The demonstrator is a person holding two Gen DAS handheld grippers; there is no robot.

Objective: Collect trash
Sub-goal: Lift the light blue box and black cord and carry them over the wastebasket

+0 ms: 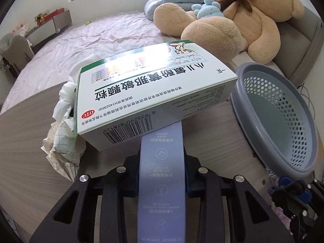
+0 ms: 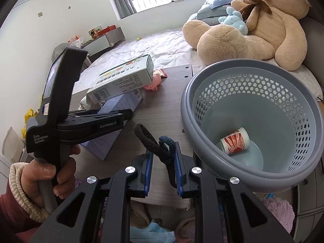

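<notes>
Early stage. Basket [image 2: 251,121] holds one paper cup [image 2: 235,141]. Left gripper [image 1: 162,162] clamps a lavender box [image 1: 162,174] beneath the medicine box [image 1: 154,93]; right gripper [image 2: 163,160] pinches hair ties [image 2: 160,145]. Tissue wad [image 1: 62,121] remains on the surface [image 1: 30,151].

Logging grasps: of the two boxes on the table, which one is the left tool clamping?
The lavender box, shut between the left tool's fingers. The green-and-white medicine box only rests on top of it, ungripped.
</notes>
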